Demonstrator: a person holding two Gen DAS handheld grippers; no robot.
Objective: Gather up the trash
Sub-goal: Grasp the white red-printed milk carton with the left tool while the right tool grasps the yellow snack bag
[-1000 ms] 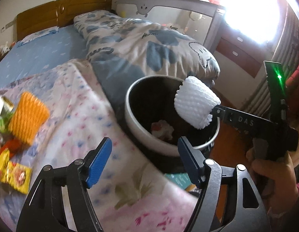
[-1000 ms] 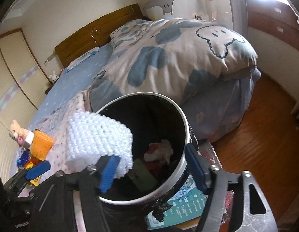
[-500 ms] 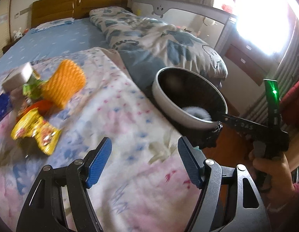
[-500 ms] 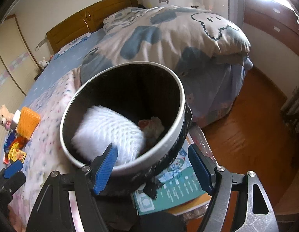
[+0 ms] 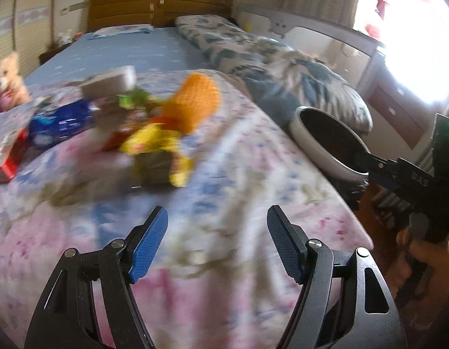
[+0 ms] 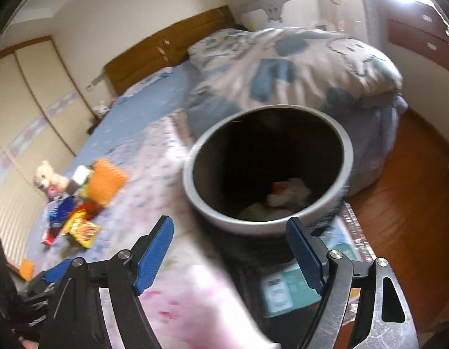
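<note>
**Bin at the bedside, wrappers on the bed**

The left hand-held gripper (image 5: 217,244) and right hand-held gripper (image 6: 228,254) are both spread, holding nothing. The bin (image 6: 345,157) sits mid-frame, crumpled scraps inside. Wrappers (image 5: 154,142) lie at center left on the bed (image 5: 233,180).

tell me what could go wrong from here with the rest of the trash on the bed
The litter pile is crowded: the orange foam net touches the yellow wrapper, so the open left hand-held gripper might pinch two pieces or the floral blanket. The teddy bear sits beside the pile and could be grabbed by mistake. The bin stands off the bed's edge, so a loose piece could drop to the floor.
</note>
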